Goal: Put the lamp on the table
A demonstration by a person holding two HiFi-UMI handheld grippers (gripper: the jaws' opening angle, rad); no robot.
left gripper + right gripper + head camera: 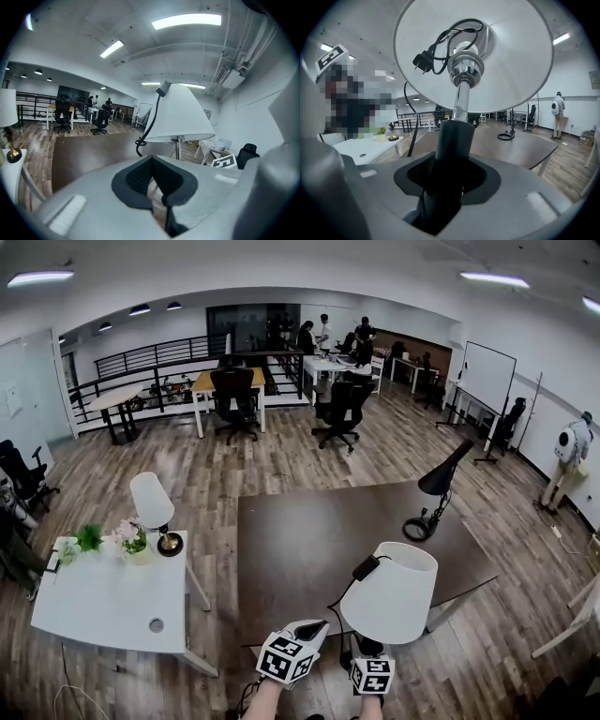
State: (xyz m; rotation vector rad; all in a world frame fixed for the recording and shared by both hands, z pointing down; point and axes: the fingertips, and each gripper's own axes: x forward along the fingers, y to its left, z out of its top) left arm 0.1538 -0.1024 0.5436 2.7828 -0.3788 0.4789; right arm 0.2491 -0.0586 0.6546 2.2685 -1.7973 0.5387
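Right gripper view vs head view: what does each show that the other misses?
Right gripper view only: the right gripper shut on the dark stem of the white-shaded table lamp, and a black cord with plug tucked under the shade. Head view only: the left gripper, off the lamp. Both: the lamp, held near the edge of the dark brown table.

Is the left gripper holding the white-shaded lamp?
No, the right gripper clamps the white-shaded lamp by its dark stem; the left gripper is empty.

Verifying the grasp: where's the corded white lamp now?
Head view, lower right: lamp held by its stem in the right gripper, at the dark table's near edge, left gripper beside it.
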